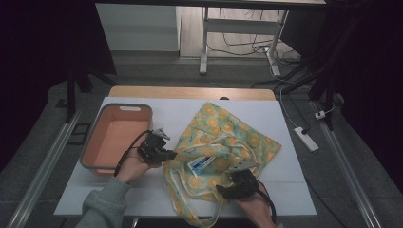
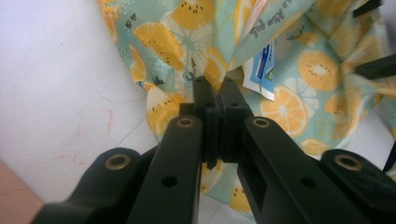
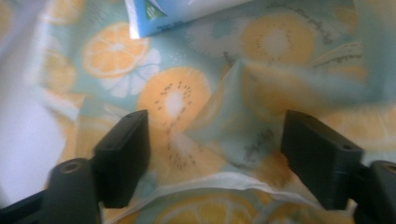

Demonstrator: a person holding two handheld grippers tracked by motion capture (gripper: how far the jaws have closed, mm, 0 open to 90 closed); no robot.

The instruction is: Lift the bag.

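Fabric bag: mint-green cloth tote printed with orange citrus slices (image 1: pixel 228 142), which we see lying rumpled across the middle of the surface, its light handles trailing toward the near edge.
Surface: white tabletop (image 1: pixel 266 116) with a strip of bare wood showing along its far side.
Tube: white and blue squeeze tube (image 1: pixel 200 164), resting on the cloth at the bag's mouth, between our two grippers.
Bin: salmon-pink plastic tub with a grey rim (image 1: pixel 93 137), standing at the left of the surface, just beside our left hand, apart from the bag.
Left gripper (image 2: pixel 215 95): at the bag's left edge; its jaws are pressed together on a fold of the printed cloth.
Right gripper (image 3: pixel 212 144): over the bag's near part; its jaws stand wide apart above the cloth, with a raised fold between them, and we cannot tell whether they touch it.
Left hand (image 1: pixel 130 166): grey sleeve behind it.
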